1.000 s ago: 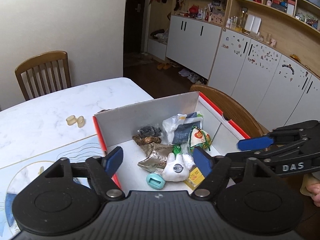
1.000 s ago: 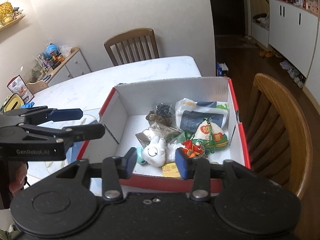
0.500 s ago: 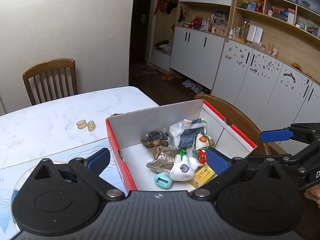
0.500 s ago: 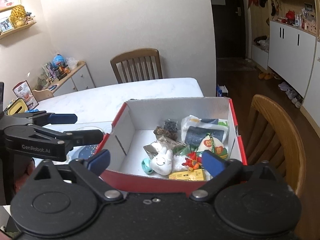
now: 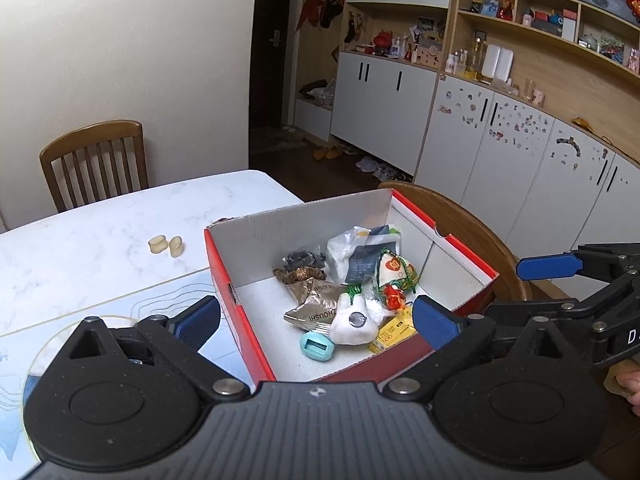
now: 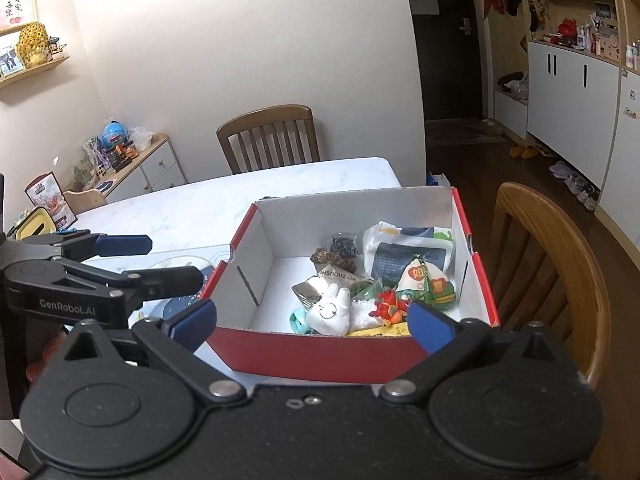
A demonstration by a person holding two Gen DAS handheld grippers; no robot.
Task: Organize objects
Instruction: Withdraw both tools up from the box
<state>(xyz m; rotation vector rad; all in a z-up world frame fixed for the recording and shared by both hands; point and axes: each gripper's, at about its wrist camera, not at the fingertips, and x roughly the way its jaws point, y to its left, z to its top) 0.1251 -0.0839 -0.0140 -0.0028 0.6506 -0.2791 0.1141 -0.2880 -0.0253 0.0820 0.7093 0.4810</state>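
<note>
Both spread wide now, left tool [image 5: 316, 316] and right tool [image 6: 312, 320], up from a narrower gap a second ago; nothing pinched. Pulled back and raised from the red box [image 6: 320, 350] at the tabletop [image 5: 100, 236] edge beside the chair. White plush [image 5: 354, 320] inside, among packets. Likely sorting finished, or next pick pending.

The box [image 6: 320, 350] is red outside and white inside. In it lie a white plush toy [image 6: 332, 314], a teal case [image 5: 316, 346], a yellow packet [image 5: 394, 330] and a brown pouch [image 5: 316, 306]. The worktop [image 5: 100, 236] is white with grey marble veins. Both tools are black with blue pads [image 6: 196, 320].
</note>
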